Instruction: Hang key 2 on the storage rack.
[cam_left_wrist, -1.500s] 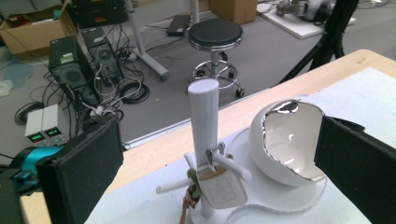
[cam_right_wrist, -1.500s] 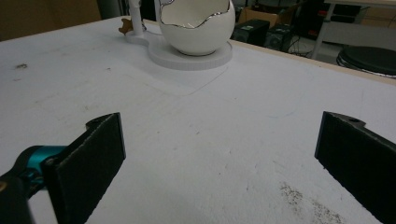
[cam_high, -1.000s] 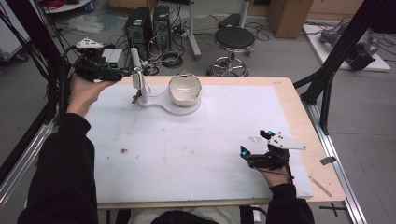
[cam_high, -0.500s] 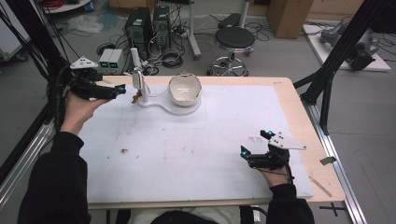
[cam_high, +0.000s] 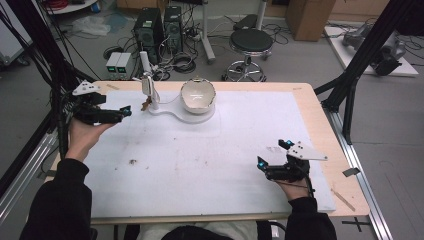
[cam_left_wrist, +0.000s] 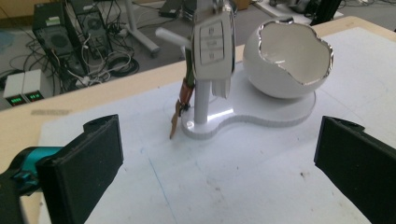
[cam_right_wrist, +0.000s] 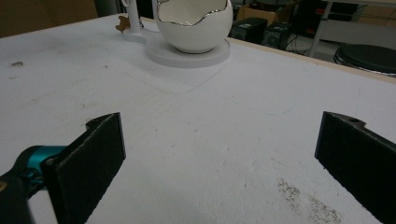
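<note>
Even, soft overhead light fills the room, bright on the white desk (cam_high: 200, 165) and leaving only faint shadows there. The silver rim of the eggshell-shaped bowl (cam_left_wrist: 289, 60) beyond the fingers (cam_left_wrist: 81, 172) catches small glints. In both gripper views the near black fingers are soft and slightly blurred, and straight lines bow toward the edges. The high view is grainy and low in detail.

Both grippers held wide open

Left gripper (cam_high: 125, 111) is raised at far left; right gripper (cam_high: 272, 154) sits low near the person's right
</note>
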